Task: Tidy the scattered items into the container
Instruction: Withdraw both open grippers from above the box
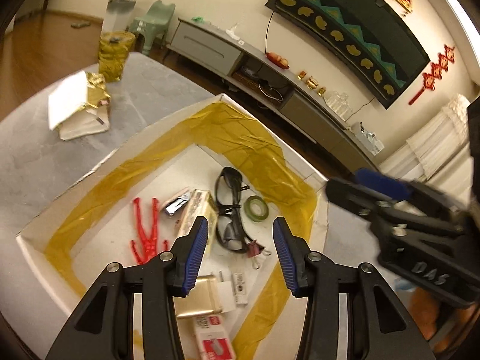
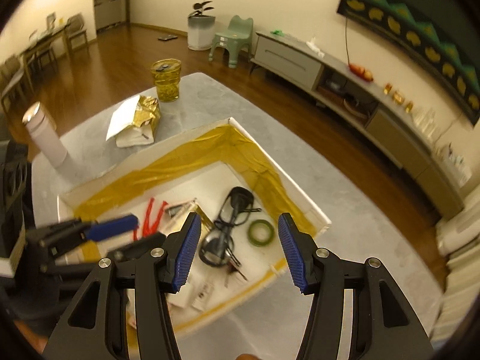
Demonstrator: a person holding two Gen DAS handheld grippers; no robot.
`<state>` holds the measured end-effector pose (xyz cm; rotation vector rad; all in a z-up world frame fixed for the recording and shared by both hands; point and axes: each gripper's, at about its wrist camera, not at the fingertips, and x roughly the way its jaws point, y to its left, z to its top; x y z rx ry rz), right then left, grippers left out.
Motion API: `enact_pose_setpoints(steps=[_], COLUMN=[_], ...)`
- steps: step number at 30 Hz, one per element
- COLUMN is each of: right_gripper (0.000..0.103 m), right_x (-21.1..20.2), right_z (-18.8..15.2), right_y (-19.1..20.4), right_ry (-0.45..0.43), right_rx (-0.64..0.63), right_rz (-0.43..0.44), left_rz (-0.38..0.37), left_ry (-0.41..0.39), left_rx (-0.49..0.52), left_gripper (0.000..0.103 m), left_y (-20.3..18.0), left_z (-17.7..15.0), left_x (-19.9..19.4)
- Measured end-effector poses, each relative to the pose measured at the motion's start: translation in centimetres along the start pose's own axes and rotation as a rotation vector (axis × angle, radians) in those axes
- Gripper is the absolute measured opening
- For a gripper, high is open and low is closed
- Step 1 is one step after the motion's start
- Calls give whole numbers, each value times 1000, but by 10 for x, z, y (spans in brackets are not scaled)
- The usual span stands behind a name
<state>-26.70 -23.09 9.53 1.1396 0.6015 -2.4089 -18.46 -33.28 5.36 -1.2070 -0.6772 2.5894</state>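
Two tongs, left tongs [image 1: 240, 253] and right tongs [image 2: 239, 250], both wide and empty, above one box [image 1: 255, 114] with one glasses [image 1: 229, 210], one tape roll [image 1: 255, 208].

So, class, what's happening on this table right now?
A person holds two tools above a shallow white box lined with yellow tape. The left tool and right tool are both open and empty. Black-framed glasses, a green tape roll and a red plastic piece already lie inside. A crumpled gold-and-white wrapper remains outside.
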Motion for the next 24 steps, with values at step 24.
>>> enact_pose_setpoints(steps=[24], right_gripper=[57], right_x=[-49], right_z=[-90], right_y=[74], right_ry=[129], right_rx=[-116], right_rz=[-41], left_rz=[-5], left_ry=[-69], left_rx=[325], left_gripper=[50], left_y=[-28], left_z=[-118], left_x=[-100])
